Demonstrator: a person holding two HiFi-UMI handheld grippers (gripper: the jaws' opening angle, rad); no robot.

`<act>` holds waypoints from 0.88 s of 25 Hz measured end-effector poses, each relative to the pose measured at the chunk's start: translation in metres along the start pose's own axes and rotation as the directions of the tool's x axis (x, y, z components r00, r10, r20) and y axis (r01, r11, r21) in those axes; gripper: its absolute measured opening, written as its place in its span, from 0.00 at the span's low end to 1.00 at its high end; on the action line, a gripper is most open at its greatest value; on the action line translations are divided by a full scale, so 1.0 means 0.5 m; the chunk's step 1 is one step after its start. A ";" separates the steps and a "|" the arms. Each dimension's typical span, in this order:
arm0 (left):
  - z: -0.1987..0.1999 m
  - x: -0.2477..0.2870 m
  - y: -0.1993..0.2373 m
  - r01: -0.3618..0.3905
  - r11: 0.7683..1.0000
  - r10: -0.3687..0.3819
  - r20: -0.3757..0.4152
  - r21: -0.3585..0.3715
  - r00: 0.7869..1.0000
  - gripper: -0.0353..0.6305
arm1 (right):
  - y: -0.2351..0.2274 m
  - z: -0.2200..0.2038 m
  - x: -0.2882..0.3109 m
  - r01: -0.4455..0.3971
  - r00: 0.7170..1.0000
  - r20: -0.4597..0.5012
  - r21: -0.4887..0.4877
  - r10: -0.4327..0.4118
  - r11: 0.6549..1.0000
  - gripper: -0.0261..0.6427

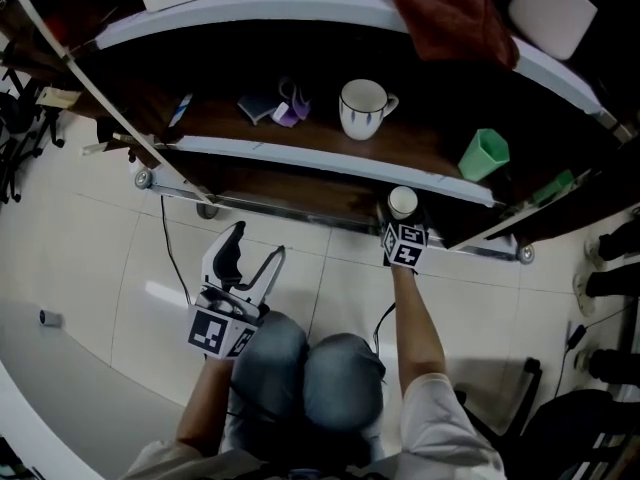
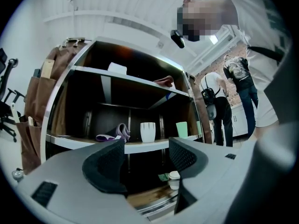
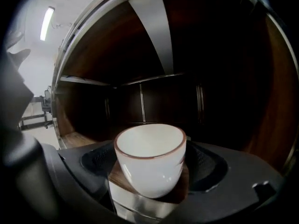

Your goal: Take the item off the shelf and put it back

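A small white cup (image 1: 402, 202) with a thin brown rim stands at the front edge of the lowest shelf (image 1: 300, 193). My right gripper (image 1: 403, 213) reaches in from the front. In the right gripper view the cup (image 3: 150, 157) fills the gap and both pads (image 3: 96, 160) press its sides, so my right gripper (image 3: 150, 167) is shut on it. The cup's base rests on the wooden board by the metal rim. My left gripper (image 1: 258, 243) hangs open above the person's knee, well short of the shelf. In the left gripper view, that gripper (image 2: 147, 155) holds nothing and the cup (image 2: 174, 179) shows low down.
On the middle shelf stand a white mug (image 1: 362, 108), a green cup (image 1: 484, 154) and a purple item (image 1: 290, 108). A red cloth (image 1: 450, 13) lies on the top shelf. The person's knees (image 1: 310, 368) are just below. Other people (image 2: 217, 106) stand far right.
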State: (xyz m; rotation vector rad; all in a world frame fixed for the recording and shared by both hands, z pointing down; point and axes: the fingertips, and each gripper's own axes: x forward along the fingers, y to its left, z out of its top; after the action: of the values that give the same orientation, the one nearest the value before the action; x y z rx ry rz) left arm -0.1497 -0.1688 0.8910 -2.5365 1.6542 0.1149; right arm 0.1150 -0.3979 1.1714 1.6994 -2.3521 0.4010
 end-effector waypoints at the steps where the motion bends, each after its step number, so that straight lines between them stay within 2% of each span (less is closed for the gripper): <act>1: 0.001 -0.002 0.000 -0.002 1.000 0.002 0.001 0.000 1.000 0.46 | -0.002 0.002 0.008 0.003 1.000 -0.004 0.002 -0.003 1.000 0.73; 2: 0.003 -0.004 0.001 -0.004 1.000 0.004 0.002 0.001 1.000 0.47 | -0.004 0.004 0.014 0.007 1.000 -0.011 -0.002 -0.007 1.000 0.73; 3: 0.004 -0.006 0.002 -0.005 1.000 0.005 0.004 0.000 1.000 0.47 | -0.006 0.006 0.018 0.011 1.000 -0.023 -0.012 -0.011 1.000 0.67; 6: 0.006 -0.012 0.005 -0.009 1.000 0.009 0.005 0.000 1.000 0.46 | -0.003 0.007 0.010 0.001 0.998 -0.063 -0.037 -0.003 0.999 0.67; 10: 0.005 -0.010 0.002 -0.005 1.000 0.005 0.002 0.000 1.000 0.46 | 0.034 0.034 -0.061 -0.057 0.998 -0.028 -0.027 0.056 0.998 0.67; 13: -0.001 -0.002 -0.001 0.004 1.000 -0.004 -0.001 -0.007 1.000 0.47 | 0.065 0.083 -0.156 -0.090 0.995 0.033 -0.013 0.091 0.996 0.67; 18: 0.008 0.015 0.021 -0.019 0.997 0.018 -0.013 -0.081 1.000 0.46 | 0.097 0.177 -0.336 -0.112 0.992 0.058 -0.055 0.115 0.992 0.67; 22: 0.113 0.031 0.035 -0.004 0.997 0.003 -0.016 -0.075 1.000 0.46 | 0.152 0.317 -0.463 -0.123 0.987 0.097 -0.056 0.128 0.991 0.67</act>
State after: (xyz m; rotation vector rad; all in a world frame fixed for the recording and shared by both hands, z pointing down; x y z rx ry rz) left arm -0.1598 -0.1821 0.8323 -2.5955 1.6918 0.1603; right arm 0.1131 -0.2227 0.9396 1.5901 -2.5276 0.2808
